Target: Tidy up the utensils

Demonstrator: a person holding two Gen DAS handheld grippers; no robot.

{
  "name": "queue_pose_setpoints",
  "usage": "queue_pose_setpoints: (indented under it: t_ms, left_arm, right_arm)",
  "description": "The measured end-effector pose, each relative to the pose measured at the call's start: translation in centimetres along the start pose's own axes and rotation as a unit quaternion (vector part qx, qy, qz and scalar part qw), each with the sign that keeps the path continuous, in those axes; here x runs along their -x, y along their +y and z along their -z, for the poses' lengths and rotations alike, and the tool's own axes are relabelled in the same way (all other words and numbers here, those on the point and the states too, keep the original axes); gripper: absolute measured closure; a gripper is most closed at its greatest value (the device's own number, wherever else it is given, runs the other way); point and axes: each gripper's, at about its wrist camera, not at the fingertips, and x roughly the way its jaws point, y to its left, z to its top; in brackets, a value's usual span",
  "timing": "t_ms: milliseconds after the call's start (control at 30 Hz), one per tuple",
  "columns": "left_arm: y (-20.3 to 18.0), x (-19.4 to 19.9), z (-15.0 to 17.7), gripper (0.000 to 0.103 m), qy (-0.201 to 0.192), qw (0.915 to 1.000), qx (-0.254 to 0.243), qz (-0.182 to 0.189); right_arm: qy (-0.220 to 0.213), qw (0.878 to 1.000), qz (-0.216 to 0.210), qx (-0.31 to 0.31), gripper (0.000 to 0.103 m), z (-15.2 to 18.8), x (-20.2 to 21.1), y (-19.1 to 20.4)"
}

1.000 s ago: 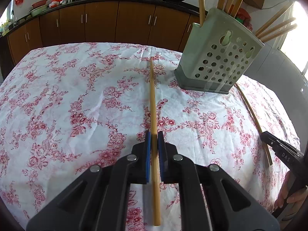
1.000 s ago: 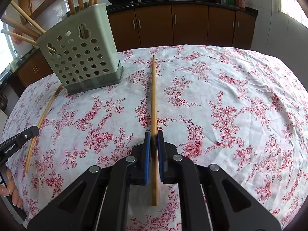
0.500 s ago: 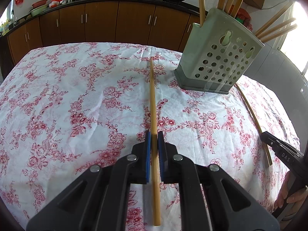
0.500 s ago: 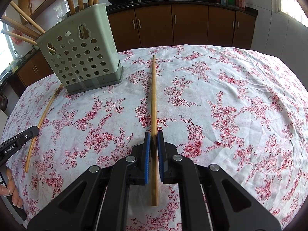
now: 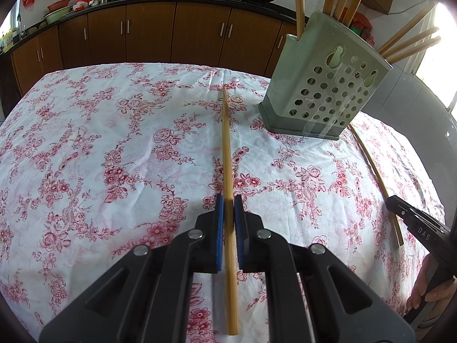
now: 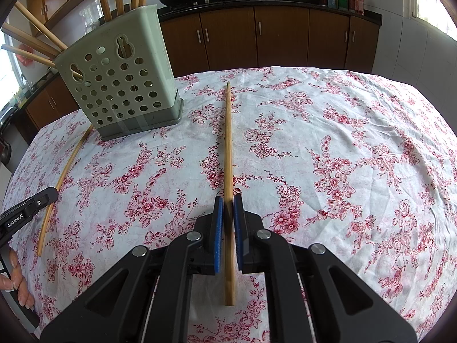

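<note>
**A:** What is the left gripper [image 5: 227, 203] doing?

**B:** Its blue pads are closed on a bamboo chopstick [image 5: 227, 148]. The stick runs straight up the centre of the left wrist view. Its near end pokes out below the fingers, and its far tip reaches the upper middle over the floral tablecloth [image 5: 85, 143].

**A:** And the right gripper [image 6: 227, 203]?

**B:** Much the same. It is clamped on a second chopstick [image 6: 228, 143], which lies up the middle of the right wrist view with its tip pointing toward the brown cabinets [image 6: 257, 37].

**A:** Where is the holder?

**B:** The pale green perforated holder [image 5: 322, 85] stands on the cloth. It is at the upper right in the left view and the upper left in the right view. Several stored chopsticks [image 5: 298, 0] stick out of its top and lean outward.

**A:** Can each camera see the other tool?

**B:** Yes. At the lower right edge of the left view a black finger tip crosses a stick that runs down from the holder's base, with a person's hand [image 5: 434, 291] beneath. At the left edge of the right view a black tip sits against a similar stick. From those angles I cannot tell how it is gripped.
</note>
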Motion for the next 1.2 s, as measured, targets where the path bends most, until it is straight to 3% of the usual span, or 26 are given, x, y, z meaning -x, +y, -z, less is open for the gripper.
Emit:
queue_pose_setpoints:
  t_ms: [867,1000,1200]
  left_arm:
    - [0.1,0.0,0.1,0.093,0.000,1.0000,-0.002,-0.003]
    - [-1.1,0.4,0.7,0.093,0.005,0.9983,-0.048,-0.033]
    - [-1.6,0.9,1.6,0.094,0.006,0.9965,-0.070,-0.045]
  right_arm:
    - [-0.001,1.000,-0.001,-0.002,0.094,0.0,0.1,0.0]
    - [-0.001,1.000,0.002,0.008,0.094,0.6,0.7,0.4]
    - [-0.002,1.000,-0.012,-0.005,0.095,0.9,1.1,-0.1]
